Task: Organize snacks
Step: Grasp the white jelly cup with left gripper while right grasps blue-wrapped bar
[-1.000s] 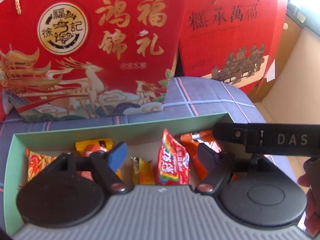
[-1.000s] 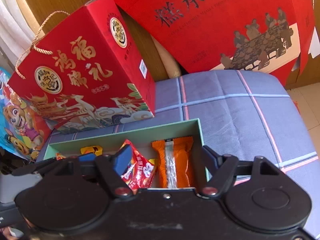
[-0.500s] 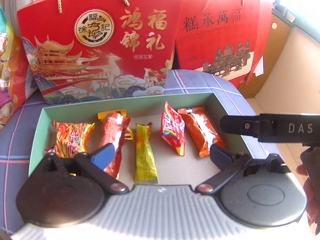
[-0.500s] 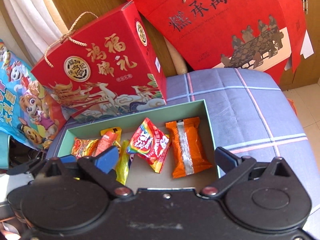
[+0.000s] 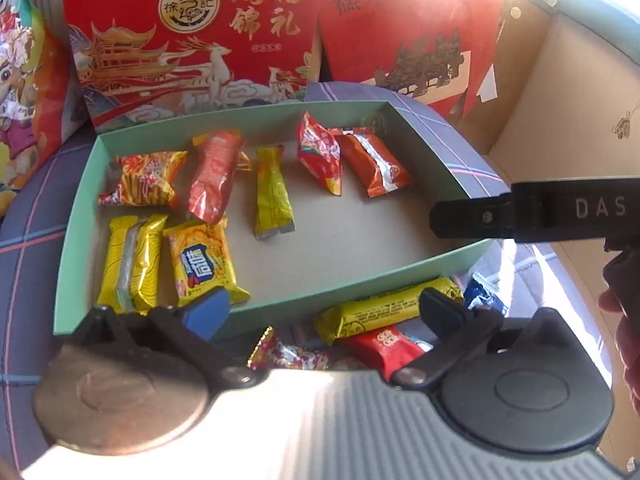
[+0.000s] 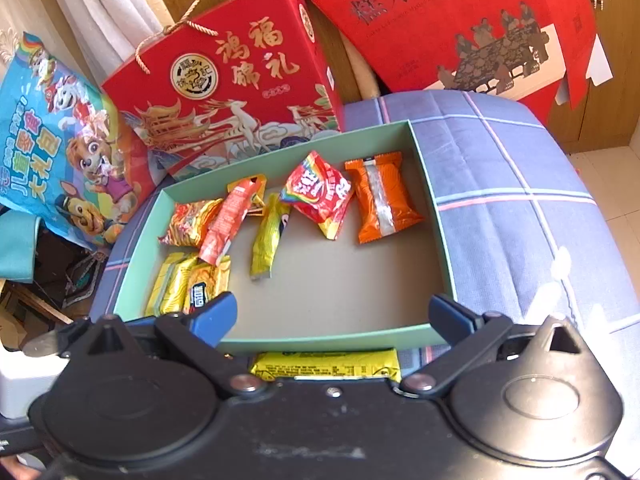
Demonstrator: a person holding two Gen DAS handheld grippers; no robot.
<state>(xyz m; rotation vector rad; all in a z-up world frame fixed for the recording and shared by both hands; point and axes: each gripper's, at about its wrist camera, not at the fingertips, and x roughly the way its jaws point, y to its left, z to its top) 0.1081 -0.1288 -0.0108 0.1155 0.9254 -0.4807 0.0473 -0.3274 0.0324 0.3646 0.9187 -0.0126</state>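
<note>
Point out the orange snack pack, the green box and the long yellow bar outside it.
orange snack pack (image 6: 382, 198), right wrist view, wrapper middle
green box (image 6: 438, 216), right wrist view, right wall
long yellow bar (image 5: 376, 310), left wrist view, wrapper middle

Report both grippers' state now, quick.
Left gripper: open, holding nothing, over loose snacks outside the green box.
Right gripper: open, holding nothing, above the box's near wall.

glare washes out far red bag (image 5: 400, 20) | red snack (image 5: 384, 346) partly hidden by hand-held gripper
</note>
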